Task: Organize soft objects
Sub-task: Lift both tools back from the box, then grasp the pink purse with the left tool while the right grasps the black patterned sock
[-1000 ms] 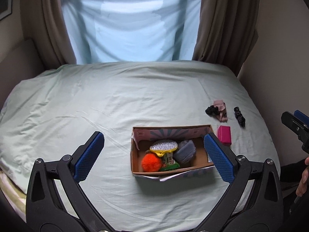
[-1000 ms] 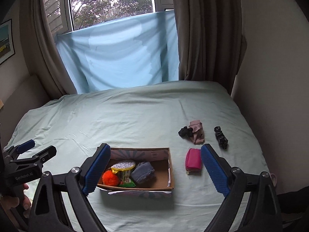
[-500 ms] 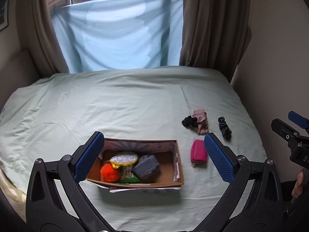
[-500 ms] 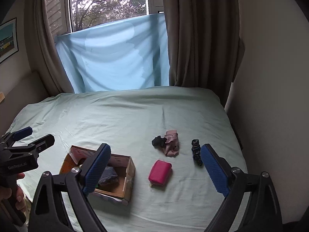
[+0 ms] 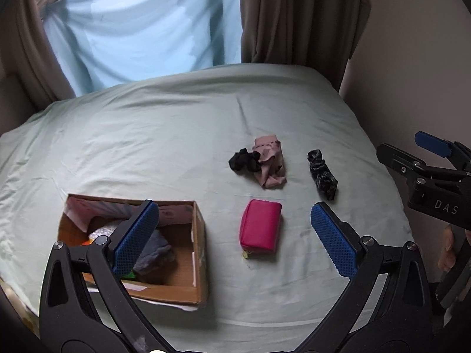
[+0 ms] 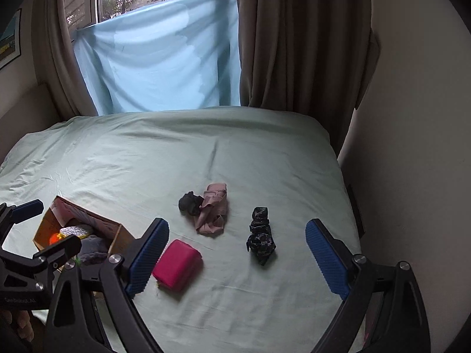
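A cardboard box (image 5: 199,253) (image 6: 116,236) sits on the bed at the left, holding a grey cloth (image 5: 154,248), an orange pompom (image 6: 54,238) and a silvery item (image 6: 73,231). A magenta pouch (image 5: 260,229) (image 6: 178,264) lies right of the box. Beyond it lie a crumpled pink cloth (image 5: 270,164) (image 6: 213,210), a black bundle (image 5: 244,160) (image 6: 190,203) touching it, and a dark patterned cloth (image 5: 322,175) (image 6: 260,239). My left gripper (image 5: 235,235) is open and empty above the pouch. My right gripper (image 6: 237,256) is open and empty, framing the pouch and patterned cloth.
The bed is covered by a pale green sheet (image 6: 147,158). Brown curtains (image 6: 294,38) and a light blue sheet (image 6: 164,58) hang at the far side by the window. A wall (image 6: 412,147) runs along the bed's right edge.
Both grippers have swung to the right and moved closer to the bed. The box has slid to the left of each view; the pouch and cloths now sit between the fingers.
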`<state>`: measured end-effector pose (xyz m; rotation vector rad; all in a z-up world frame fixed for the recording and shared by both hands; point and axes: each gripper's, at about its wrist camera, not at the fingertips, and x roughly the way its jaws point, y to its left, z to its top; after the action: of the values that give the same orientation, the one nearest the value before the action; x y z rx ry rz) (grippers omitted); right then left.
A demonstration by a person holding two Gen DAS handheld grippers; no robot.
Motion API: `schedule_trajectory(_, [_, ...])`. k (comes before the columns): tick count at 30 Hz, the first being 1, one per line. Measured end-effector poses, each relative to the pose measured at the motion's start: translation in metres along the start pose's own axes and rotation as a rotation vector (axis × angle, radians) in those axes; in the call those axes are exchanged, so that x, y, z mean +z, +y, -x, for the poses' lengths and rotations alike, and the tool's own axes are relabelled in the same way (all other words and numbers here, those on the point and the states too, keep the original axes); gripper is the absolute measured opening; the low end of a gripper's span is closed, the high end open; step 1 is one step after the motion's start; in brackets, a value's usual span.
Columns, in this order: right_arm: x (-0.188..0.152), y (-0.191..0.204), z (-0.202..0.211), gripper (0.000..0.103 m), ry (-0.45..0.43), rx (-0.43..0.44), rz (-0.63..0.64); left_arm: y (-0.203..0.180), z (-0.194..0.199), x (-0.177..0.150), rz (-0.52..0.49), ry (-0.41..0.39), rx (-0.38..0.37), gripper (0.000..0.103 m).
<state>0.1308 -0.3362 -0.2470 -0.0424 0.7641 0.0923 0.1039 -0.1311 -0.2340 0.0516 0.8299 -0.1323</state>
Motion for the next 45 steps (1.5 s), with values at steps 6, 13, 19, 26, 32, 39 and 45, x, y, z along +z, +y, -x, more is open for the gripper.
schedule_trajectory(6, [-0.027,-0.025,-0.077,0.093,0.024,0.002,-0.003,-0.028,-0.081,-0.017,0.042,0.071,-0.004,0.103])
schedule_trajectory(13, [-0.058,-0.047,-0.153,0.093,0.08,0.001,-0.014,-0.052,-0.174,-0.054,0.027,0.13,0.021,0.102])
schedule_trajectory(19, [-0.075,-0.055,-0.199,0.091,0.121,-0.01,0.001,-0.046,-0.223,-0.068,0.028,0.151,0.046,0.1])
schedule_trajectory(26, [-0.076,-0.053,-0.241,0.068,0.168,0.011,0.029,-0.037,-0.264,-0.078,0.068,0.243,-0.003,0.095])
schedule_trajectory(32, [-0.075,-0.047,-0.255,0.046,0.186,0.018,0.031,-0.033,-0.274,-0.081,0.081,0.262,-0.068,0.067])
schedule_trajectory(39, [-0.074,-0.046,-0.253,0.035,0.181,0.009,0.016,-0.028,-0.269,-0.079,0.081,0.254,-0.086,0.053])
schedule_trajectory(45, [-0.073,-0.044,-0.237,0.034,0.173,0.01,0.006,-0.025,-0.261,-0.072,0.058,0.234,-0.086,0.047])
